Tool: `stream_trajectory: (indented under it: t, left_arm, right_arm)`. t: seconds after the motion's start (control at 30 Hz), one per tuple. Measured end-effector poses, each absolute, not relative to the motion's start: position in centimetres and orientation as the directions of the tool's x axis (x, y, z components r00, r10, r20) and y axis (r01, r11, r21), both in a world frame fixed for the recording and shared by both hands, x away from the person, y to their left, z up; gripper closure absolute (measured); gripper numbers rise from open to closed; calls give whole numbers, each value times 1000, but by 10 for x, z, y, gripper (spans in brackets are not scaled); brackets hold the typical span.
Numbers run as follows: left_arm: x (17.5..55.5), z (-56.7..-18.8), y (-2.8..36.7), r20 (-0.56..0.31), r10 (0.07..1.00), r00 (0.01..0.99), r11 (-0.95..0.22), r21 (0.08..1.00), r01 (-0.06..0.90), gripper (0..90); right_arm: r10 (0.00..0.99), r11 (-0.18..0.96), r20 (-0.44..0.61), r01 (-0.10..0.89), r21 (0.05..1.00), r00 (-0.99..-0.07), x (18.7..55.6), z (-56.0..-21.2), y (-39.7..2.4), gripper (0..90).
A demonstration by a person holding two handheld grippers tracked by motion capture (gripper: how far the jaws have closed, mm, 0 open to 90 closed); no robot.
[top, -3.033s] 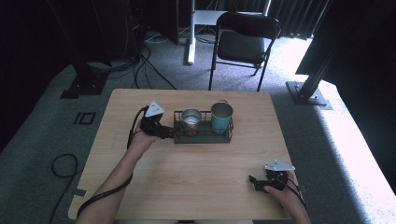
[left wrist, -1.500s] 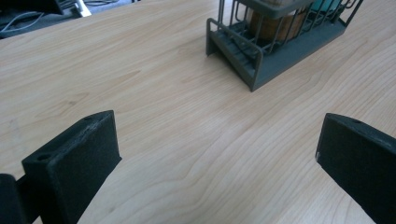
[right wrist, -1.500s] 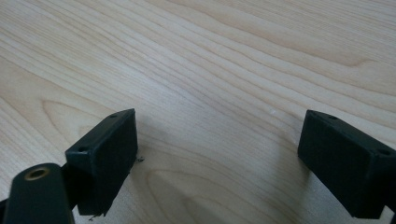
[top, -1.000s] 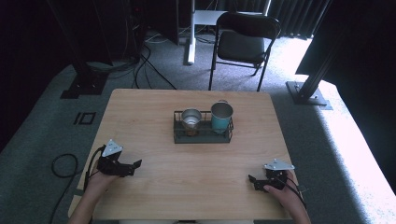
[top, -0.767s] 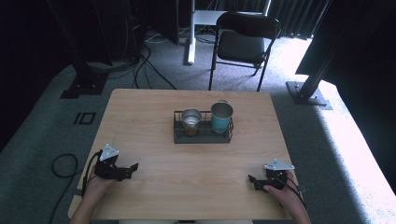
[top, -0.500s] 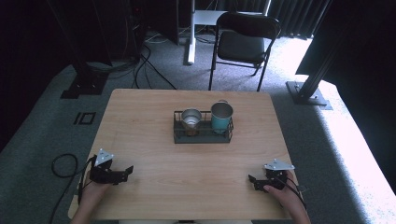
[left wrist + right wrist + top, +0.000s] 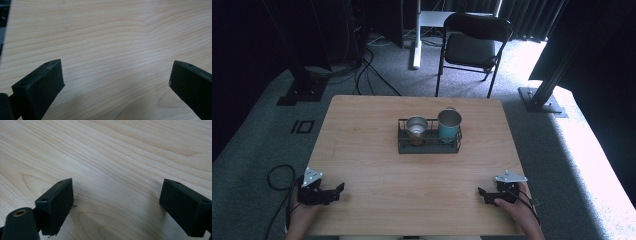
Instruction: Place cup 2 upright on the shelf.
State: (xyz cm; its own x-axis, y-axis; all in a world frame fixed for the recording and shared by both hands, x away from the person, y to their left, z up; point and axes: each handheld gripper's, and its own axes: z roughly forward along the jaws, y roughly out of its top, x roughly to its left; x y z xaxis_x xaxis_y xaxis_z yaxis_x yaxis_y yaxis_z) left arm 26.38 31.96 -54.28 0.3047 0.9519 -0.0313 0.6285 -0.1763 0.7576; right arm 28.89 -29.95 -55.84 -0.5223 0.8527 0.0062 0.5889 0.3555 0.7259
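Left hand-held gripper sits at lower left of the high view, jaws spread wide w/ nothing between them; in its own view just bare wood shows in the gap. Right hand-held gripper at lower right, jaws likewise wide apart & empty, resting low over the desk. Both are well apart from the wire basket at mid-frame, which holds a steel cup on its left & a teal cup on its right, both upright. Desk is pale wood w/ clear grain. Grey carpet around it, a black folding chair at top centre, cables at upper left. Upper corners v. dark, hard to make out. Forearms cut off by bottom edge.
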Motion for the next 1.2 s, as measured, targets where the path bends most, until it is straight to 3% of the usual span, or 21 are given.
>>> stream_trajectory:
  t: [1.2]
  left_arm:
    - [261, -555, 322, 31, 991, 129, -112, 722, 683, 3]
  right_arm:
    - [853, 355, 6, 589, 726, -522, 289, -558, -299, 116]
